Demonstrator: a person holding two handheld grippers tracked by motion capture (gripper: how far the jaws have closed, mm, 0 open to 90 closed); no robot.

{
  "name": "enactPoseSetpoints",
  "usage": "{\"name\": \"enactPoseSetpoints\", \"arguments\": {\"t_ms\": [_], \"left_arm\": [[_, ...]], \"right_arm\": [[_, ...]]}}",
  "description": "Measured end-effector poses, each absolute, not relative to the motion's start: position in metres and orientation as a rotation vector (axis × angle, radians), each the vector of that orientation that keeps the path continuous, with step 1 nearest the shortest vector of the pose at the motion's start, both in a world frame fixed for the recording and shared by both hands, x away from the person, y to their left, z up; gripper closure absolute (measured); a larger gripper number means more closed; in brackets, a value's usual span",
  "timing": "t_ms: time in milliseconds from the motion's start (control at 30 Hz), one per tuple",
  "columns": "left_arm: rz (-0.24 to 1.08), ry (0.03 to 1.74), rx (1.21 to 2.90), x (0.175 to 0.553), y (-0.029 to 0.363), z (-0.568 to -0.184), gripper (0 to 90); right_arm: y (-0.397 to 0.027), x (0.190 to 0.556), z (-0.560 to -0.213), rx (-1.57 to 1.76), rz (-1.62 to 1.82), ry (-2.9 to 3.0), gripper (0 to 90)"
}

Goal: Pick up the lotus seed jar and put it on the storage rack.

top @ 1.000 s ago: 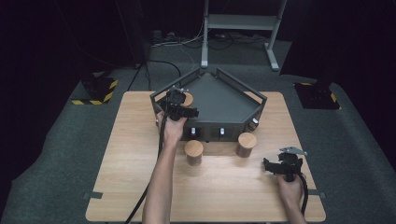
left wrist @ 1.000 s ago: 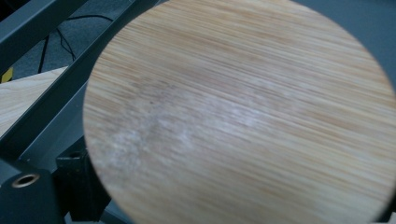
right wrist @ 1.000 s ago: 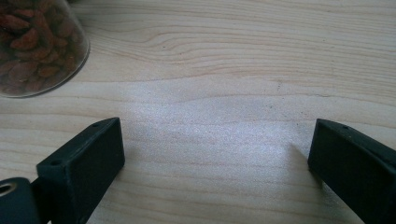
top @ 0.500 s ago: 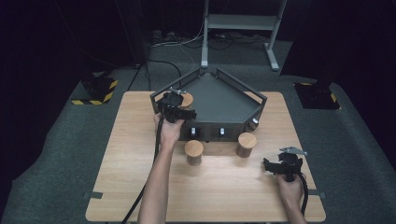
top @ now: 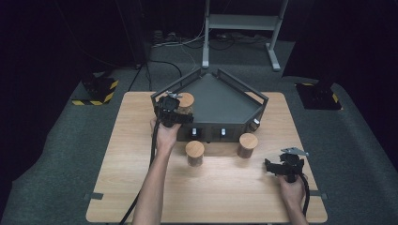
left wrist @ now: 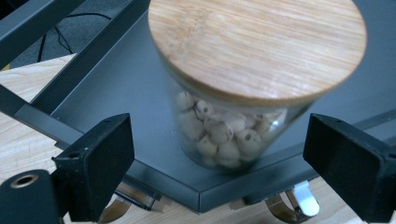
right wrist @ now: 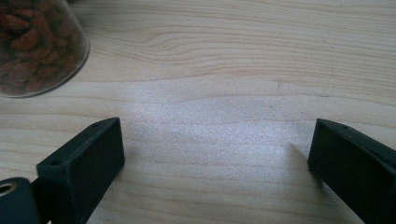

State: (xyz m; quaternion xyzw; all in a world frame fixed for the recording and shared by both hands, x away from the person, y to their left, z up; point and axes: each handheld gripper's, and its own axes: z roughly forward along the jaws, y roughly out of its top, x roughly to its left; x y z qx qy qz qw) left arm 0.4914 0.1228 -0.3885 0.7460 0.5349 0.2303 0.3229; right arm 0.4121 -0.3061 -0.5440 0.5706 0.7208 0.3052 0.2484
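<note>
Jars first, from the high view: one jar (top: 184, 104) stands on the tray's (top: 220, 101) left corner, left gripper (top: 170, 110) just beside it; right gripper (top: 284, 166) idles well off.

Left gripper view: jaws gape either side of the jar, untouching. We advise retreating straight back.

Right gripper view: jaws wide, holding nothing.

The left forearm reaches far forward up the table's left half, its hand (top: 165, 133) holding the left gripper (top: 172, 109) toward the far edge. In the left gripper view its two black jaws stand wide apart. The right hand (top: 291, 187) stays low by the table's near right corner, holding the right gripper (top: 284, 165), whose jaws also stand wide apart, just above the wood.
</note>
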Motion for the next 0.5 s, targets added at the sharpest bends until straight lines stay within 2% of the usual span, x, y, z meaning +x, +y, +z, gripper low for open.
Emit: {"name": "enactPoseSetpoints", "arguments": {"t_ms": [500], "left_arm": [[0.595,1.385,1.971,0.4833,0.1254,-0.3873,9.0]], "right_arm": [[-0.3062,0.4121,-0.5440,1.555,0.831,1.964,3.3]]}}
